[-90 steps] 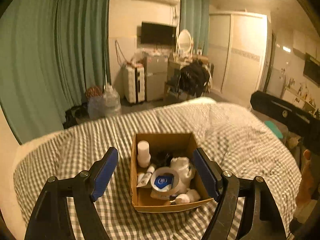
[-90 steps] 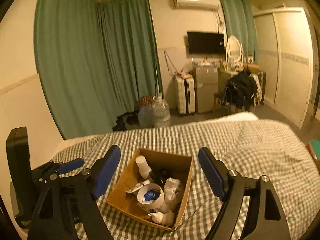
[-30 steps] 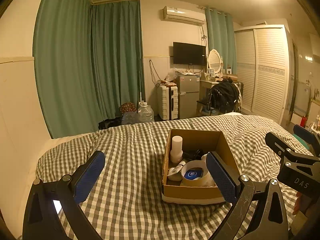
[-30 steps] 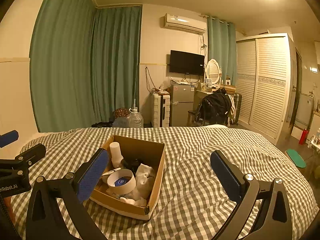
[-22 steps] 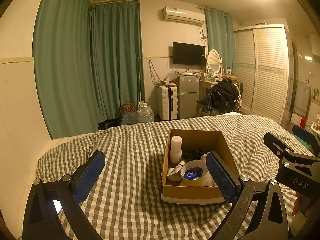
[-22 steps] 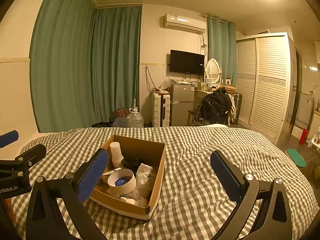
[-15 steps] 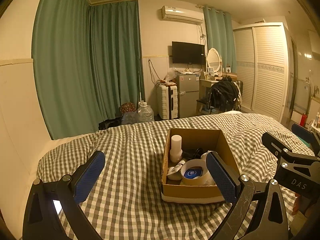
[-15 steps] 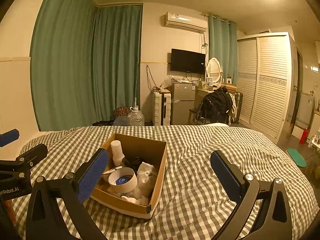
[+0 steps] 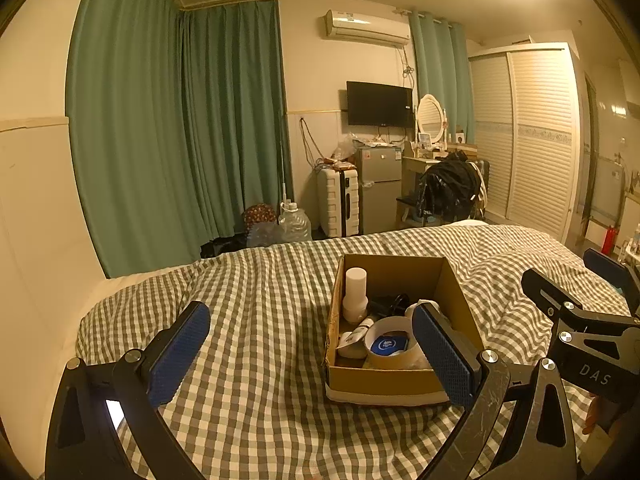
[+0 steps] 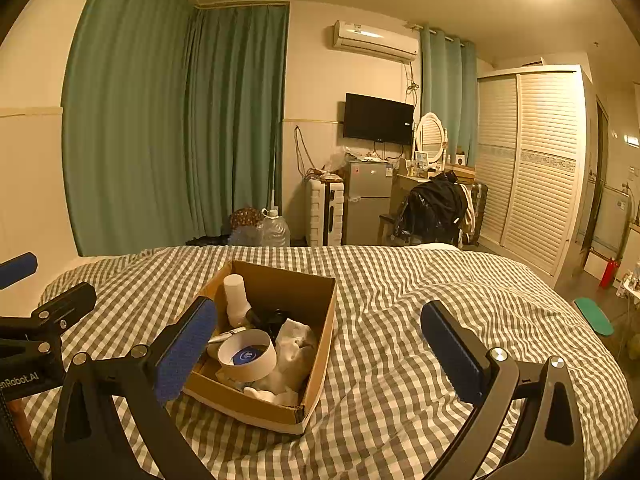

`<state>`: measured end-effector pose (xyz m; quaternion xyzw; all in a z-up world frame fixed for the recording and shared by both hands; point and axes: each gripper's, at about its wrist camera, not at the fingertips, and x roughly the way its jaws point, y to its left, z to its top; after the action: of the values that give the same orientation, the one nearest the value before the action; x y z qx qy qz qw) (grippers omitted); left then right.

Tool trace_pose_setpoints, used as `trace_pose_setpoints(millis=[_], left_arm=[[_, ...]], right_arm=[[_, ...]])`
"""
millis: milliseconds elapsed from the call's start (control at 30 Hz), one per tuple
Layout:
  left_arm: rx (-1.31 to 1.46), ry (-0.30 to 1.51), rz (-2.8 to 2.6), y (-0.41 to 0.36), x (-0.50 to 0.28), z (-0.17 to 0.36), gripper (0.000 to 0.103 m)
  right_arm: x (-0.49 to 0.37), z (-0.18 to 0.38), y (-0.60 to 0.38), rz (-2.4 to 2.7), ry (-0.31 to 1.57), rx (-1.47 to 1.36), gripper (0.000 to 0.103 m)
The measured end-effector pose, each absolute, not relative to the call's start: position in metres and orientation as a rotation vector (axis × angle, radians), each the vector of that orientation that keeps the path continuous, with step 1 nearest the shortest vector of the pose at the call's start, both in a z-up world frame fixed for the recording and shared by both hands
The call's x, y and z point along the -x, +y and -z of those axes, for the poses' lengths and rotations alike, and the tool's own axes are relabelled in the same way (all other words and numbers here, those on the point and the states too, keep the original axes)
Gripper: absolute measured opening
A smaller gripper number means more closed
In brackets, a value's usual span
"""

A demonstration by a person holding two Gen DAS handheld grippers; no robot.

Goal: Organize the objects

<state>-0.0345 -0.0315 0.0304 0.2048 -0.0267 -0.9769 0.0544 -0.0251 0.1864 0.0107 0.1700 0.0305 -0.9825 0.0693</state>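
A: Cardboard, brown and open-topped: that box point(image 9: 384, 384) is sitting on the checked bedspread point(image 9: 256, 320), toward the near end of the bed.

B: And what is lying inside the cardboard box?

A: A white cylindrical bottle point(image 9: 355, 292) is standing upright in the far left corner. A roll of tape point(image 10: 248, 354) is resting nearer the front, with a round blue-labelled lid point(image 10: 244, 356) showing through its middle. Crumpled white cloth point(image 10: 294, 344) is filling the right side, and something black point(image 10: 276, 316) is lying behind the tape; I cannot tell what it is.

B: How is the left hand-held gripper point(image 9: 310, 354) standing?

A: Its blue-padded fingers point(image 9: 180, 352) are spread wide with nothing between them, hanging above the bedspread. In the left wrist view its right finger is overlapping the box's near right corner; whether it is touching, I cannot tell.

B: And the right hand-held gripper point(image 10: 320, 354)?

A: It too is gaping and holding nothing. The box is sitting toward its left finger, and bare bedspread is showing under the rest of the gap.

B: Anything behind the bed?

A: Green curtains point(image 10: 176, 128) are hanging along the wall, a dark television point(image 10: 378, 119) is mounted beside them, and a small fridge point(image 10: 368, 202) is standing below it.
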Motion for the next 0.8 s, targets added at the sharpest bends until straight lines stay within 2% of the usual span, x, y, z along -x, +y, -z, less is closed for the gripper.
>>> trace_pose_setpoints(millis=[800], left_arm=[[-0.632,-0.09,2.974,-0.0303,0.0346,-0.029,0.103]], right_arm=[[0.0253,-0.0054,0.1819,2.952,0.101,-0.522,0.102]])
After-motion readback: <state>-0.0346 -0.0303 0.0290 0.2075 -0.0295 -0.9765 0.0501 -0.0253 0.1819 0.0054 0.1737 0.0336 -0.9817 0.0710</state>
